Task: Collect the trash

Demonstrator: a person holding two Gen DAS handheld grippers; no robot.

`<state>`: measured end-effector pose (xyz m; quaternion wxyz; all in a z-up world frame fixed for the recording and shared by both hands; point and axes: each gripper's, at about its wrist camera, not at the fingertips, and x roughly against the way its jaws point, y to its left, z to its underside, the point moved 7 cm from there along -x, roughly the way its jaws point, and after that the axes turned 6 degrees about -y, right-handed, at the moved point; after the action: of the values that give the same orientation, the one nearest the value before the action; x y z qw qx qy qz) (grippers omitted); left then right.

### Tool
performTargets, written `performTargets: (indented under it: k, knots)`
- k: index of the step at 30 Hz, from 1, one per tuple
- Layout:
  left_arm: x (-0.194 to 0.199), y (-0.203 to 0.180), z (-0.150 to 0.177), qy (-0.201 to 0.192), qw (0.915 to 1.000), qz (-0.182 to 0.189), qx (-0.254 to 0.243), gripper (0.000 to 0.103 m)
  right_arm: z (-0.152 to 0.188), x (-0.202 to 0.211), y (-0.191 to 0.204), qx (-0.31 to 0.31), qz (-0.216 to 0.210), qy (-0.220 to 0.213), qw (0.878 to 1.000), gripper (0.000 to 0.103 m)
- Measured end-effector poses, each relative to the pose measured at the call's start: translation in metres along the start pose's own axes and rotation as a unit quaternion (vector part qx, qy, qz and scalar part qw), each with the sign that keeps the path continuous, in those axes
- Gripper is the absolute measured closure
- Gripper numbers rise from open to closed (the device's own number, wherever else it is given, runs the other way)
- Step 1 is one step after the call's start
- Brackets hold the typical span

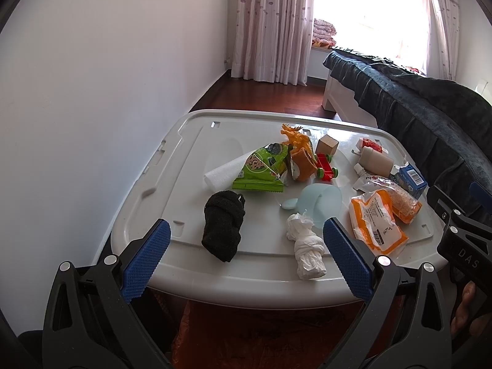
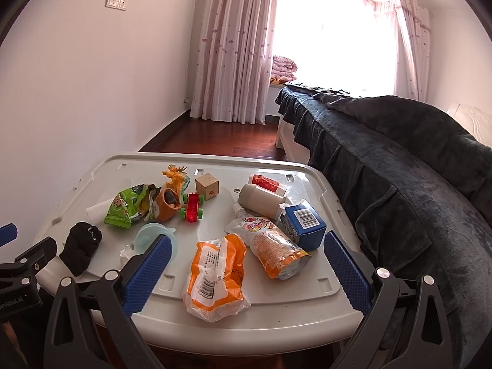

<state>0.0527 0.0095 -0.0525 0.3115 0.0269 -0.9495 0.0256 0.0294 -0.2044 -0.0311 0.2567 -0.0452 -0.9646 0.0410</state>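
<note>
Left wrist view: the left gripper (image 1: 246, 256) hangs level at the near edge of the white bin lid (image 1: 184, 141), its blue pads spread wide and empty. Between them lie a crumpled tissue (image 1: 306, 246) and a black sock (image 1: 224, 227); a green snack bag (image 1: 261, 169) sits farther ahead. The right gripper (image 2: 246, 272) is likewise spread and empty, an orange wrapper (image 2: 215, 276) between its fingers, a blue carton (image 2: 304, 226) beyond.

left claw (image 1: 246, 258) and right claw (image 2: 246, 270) both gape wide, level, holding nothing.
</note>
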Motion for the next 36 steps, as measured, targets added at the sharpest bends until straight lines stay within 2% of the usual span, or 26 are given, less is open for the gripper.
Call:
performTargets:
  k: [18, 27, 31, 36]
  knots:
    - [-0.001, 0.001, 0.001, 0.001, 1.0, 0.002, 0.0, 0.006, -0.004, 0.004, -0.002, -0.006, -0.004, -0.002, 1.0, 0.005]
    - [-0.023, 0.049, 0.029, 0.038, 0.9989, 0.0, 0.025, 0.006, -0.015, 0.018, -0.017, -0.044, -0.013, -0.011, 0.999, 0.005]
    - [-0.041, 0.048, 0.038, 0.053, 0.9971, 0.009, 0.054, 0.006, -0.017, 0.019, -0.014, -0.052, -0.024, -0.01, 0.998, 0.005]
    - [-0.077, 0.034, 0.034, 0.055, 0.9983, -0.018, 0.002, 0.009, -0.014, 0.023, -0.02, -0.034, -0.01, -0.022, 0.999, 0.005]
